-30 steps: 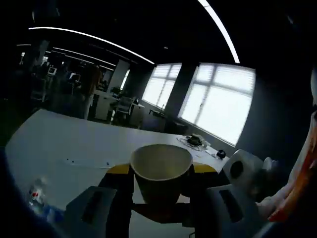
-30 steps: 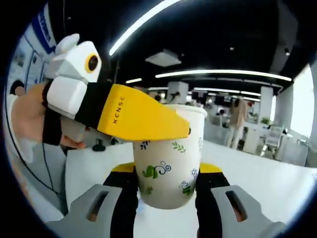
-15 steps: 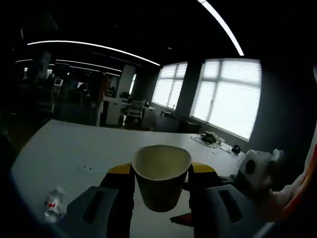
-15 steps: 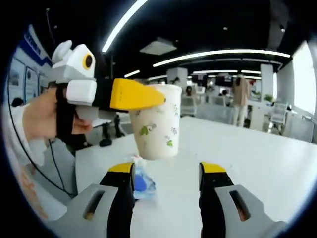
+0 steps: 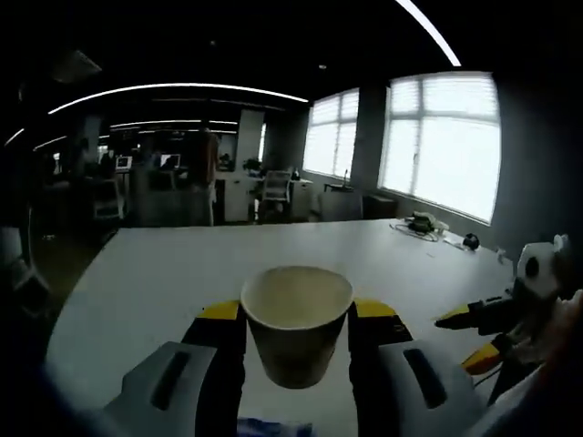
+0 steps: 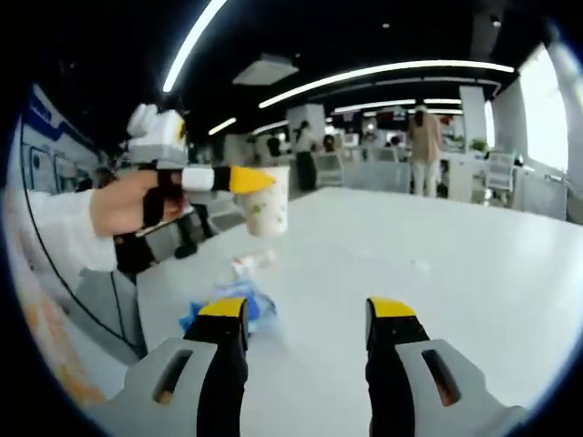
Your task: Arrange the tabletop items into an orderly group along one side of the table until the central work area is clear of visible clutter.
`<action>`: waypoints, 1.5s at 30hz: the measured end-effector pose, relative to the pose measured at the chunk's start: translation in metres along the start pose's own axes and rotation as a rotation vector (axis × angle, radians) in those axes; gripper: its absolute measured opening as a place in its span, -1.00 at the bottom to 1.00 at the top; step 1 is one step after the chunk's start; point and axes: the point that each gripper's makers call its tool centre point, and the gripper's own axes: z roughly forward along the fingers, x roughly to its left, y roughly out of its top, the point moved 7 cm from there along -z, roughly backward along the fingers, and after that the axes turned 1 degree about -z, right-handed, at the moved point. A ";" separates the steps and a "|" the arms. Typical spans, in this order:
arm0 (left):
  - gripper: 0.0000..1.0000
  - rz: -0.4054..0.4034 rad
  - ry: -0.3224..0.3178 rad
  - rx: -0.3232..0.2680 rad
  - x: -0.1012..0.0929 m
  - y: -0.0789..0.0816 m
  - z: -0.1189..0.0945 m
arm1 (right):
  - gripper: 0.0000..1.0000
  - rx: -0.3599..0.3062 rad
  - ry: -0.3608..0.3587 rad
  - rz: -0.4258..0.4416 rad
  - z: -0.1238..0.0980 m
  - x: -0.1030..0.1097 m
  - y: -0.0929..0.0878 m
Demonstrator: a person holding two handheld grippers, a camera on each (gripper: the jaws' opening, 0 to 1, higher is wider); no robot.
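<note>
Holding the paper cup (image 5: 296,332) between its yellow-tipped jaws, your left gripper (image 5: 296,339) pinches the cup's wall from both sides and carries it upright above the white table (image 5: 164,282); in the right gripper view that same left gripper (image 6: 244,180) shows out to the left, with your hand (image 6: 123,205) around its handle and the cup (image 6: 266,201) with its green leaf print hanging clear of the tabletop (image 6: 437,246); your right gripper (image 6: 307,323) stands spread with nothing between its jaws, low over the table; just beyond its left jaw lies a crumpled blue and clear plastic bottle or wrapper (image 6: 223,305), which I cannot name more surely.

You appear to be mid-carry, the cup lifted but not yet placed; the next move calls for choosing one edge of the table, lowering the cup until its base sits flat, then letting go gently, since thin paper under a squeeze may tip or buckle.

As for contents, the left gripper view looks down into the cup's mouth and the inside seems bare, though the light is dim; treat it as possibly holding liquid and keep it level.
</note>
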 end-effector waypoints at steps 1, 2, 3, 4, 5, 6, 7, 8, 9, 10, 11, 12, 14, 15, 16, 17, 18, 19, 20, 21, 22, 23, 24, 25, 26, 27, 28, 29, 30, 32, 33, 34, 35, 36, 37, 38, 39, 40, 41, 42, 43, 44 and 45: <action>-0.13 0.001 0.002 0.002 0.003 -0.002 0.003 | 0.00 0.006 -0.003 0.003 -0.001 -0.001 -0.002; -0.13 -0.002 0.003 0.001 0.008 -0.005 0.007 | 0.00 0.011 -0.005 0.010 -0.001 -0.003 -0.004; -0.13 -0.004 0.007 0.002 0.011 -0.007 0.010 | 0.00 0.015 -0.006 0.020 -0.001 -0.004 -0.005; -0.13 -0.005 0.014 0.003 0.014 -0.009 0.013 | 0.00 0.019 -0.007 0.031 -0.001 -0.006 -0.007; -0.13 -0.002 0.025 0.005 0.020 -0.014 0.017 | -0.01 0.023 -0.009 0.035 -0.001 -0.007 -0.007; -0.14 0.007 0.033 0.008 0.024 -0.018 0.020 | -0.01 0.028 -0.011 0.036 0.000 -0.008 -0.008; -0.14 0.025 0.057 0.010 0.031 -0.024 0.026 | -0.01 0.032 -0.013 0.036 0.000 -0.009 -0.009; -0.14 0.045 0.077 0.015 0.037 -0.029 0.029 | -0.02 0.035 -0.014 0.039 0.001 -0.010 -0.009; -0.14 0.064 0.088 0.024 0.041 -0.034 0.033 | -0.02 0.037 -0.013 0.050 0.002 -0.011 -0.009; -0.14 0.062 0.094 0.035 0.045 -0.041 0.038 | -0.02 0.036 -0.011 0.060 0.002 -0.012 -0.008; -0.14 0.056 0.087 0.040 0.049 -0.047 0.044 | -0.02 0.035 -0.010 0.063 0.002 -0.012 -0.008; -0.14 0.049 0.084 0.049 0.051 -0.052 0.048 | -0.02 0.035 -0.011 0.061 0.002 -0.012 -0.007; -0.14 0.044 0.090 0.070 0.057 -0.062 0.057 | -0.03 0.041 -0.017 0.063 0.002 -0.016 -0.009; -0.14 0.044 0.096 0.078 0.060 -0.066 0.060 | -0.03 0.044 -0.023 0.077 0.002 -0.019 -0.010; -0.14 0.036 0.107 0.085 0.064 -0.070 0.064 | -0.03 0.046 -0.028 0.086 0.002 -0.021 -0.011; -0.14 0.024 0.117 0.085 0.067 -0.072 0.066 | -0.03 0.050 -0.033 0.091 0.002 -0.023 -0.013; -0.14 0.014 0.122 0.083 0.071 -0.075 0.069 | -0.03 0.057 -0.040 0.096 0.002 -0.026 -0.015; -0.14 0.007 0.123 0.079 0.073 -0.076 0.071 | -0.03 0.060 -0.042 0.099 0.002 -0.027 -0.016; -0.15 0.003 0.124 0.077 0.076 -0.079 0.073 | -0.03 0.065 -0.049 0.108 0.002 -0.030 -0.018; -0.15 0.008 0.125 0.082 0.080 -0.083 0.077 | -0.04 0.068 -0.051 0.117 0.002 -0.032 -0.019; -0.15 0.016 0.129 0.091 0.083 -0.085 0.078 | -0.04 0.075 -0.053 0.128 0.003 -0.035 -0.021; -0.15 0.025 0.134 0.095 0.086 -0.089 0.080 | -0.05 0.080 -0.053 0.132 0.004 -0.037 -0.022; -0.15 0.027 0.134 0.095 0.088 -0.090 0.081 | -0.04 0.083 -0.054 0.132 0.005 -0.039 -0.023; -0.15 0.027 0.130 0.097 0.091 -0.093 0.083 | -0.04 0.087 -0.054 0.131 0.006 -0.040 -0.023; -0.15 0.029 0.129 0.102 0.092 -0.095 0.084 | -0.04 0.091 -0.055 0.126 0.007 -0.043 -0.022; -0.15 0.035 0.135 0.110 0.096 -0.098 0.086 | -0.04 0.091 -0.056 0.125 0.008 -0.044 -0.022; -0.15 0.040 0.139 0.116 0.098 -0.100 0.087 | -0.04 0.090 -0.057 0.128 0.009 -0.047 -0.021; -0.15 0.042 0.143 0.122 0.101 -0.103 0.088 | -0.03 0.090 -0.058 0.130 0.010 -0.049 -0.021; -0.15 0.036 0.147 0.128 0.103 -0.105 0.089 | -0.04 0.090 -0.060 0.135 0.012 -0.052 -0.020; -0.17 0.011 0.153 0.131 0.107 -0.109 0.091 | -0.04 0.091 -0.062 0.142 0.014 -0.055 -0.020; -0.17 0.008 0.152 0.132 0.108 -0.111 0.092 | -0.04 0.093 -0.063 0.145 0.016 -0.056 -0.020; -0.17 0.006 0.152 0.133 0.108 -0.114 0.093 | -0.04 0.094 -0.064 0.147 0.017 -0.057 -0.020; -0.17 0.005 0.150 0.135 0.108 -0.116 0.094 | -0.04 0.094 -0.065 0.149 0.018 -0.058 -0.021; -0.17 -0.004 0.149 0.142 0.109 -0.119 0.096 | -0.04 0.094 -0.064 0.154 0.019 -0.059 -0.021; -0.17 -0.013 0.147 0.144 0.110 -0.120 0.097 | -0.04 0.095 -0.063 0.158 0.019 -0.059 -0.021; -0.17 -0.019 0.145 0.142 0.110 -0.123 0.098 | -0.04 0.095 -0.062 0.162 0.020 -0.059 -0.021; -0.17 -0.021 0.147 0.142 0.110 -0.124 0.099 | -0.05 0.097 -0.061 0.167 0.021 -0.060 -0.021; -0.17 -0.022 0.149 0.142 0.111 -0.125 0.099 | -0.06 0.100 -0.052 0.178 0.022 -0.059 -0.022; -0.17 -0.019 0.152 0.146 0.112 -0.126 0.099 | -0.07 0.102 -0.046 0.188 0.023 -0.058 -0.023; -0.17 -0.015 0.154 0.149 0.112 -0.128 0.100 | -0.07 0.102 -0.046 0.189 0.023 -0.058 -0.023; -0.17 -0.015 0.156 0.156 0.113 -0.130 0.100 | -0.07 0.106 -0.045 0.190 0.023 -0.058 -0.025; -0.17 -0.016 0.154 0.162 0.114 -0.131 0.100 | -0.07 0.110 -0.044 0.190 0.024 -0.057 -0.025; -0.17 -0.021 0.148 0.165 0.114 -0.133 0.100 | -0.07 0.113 -0.043 0.191 0.024 -0.057 -0.026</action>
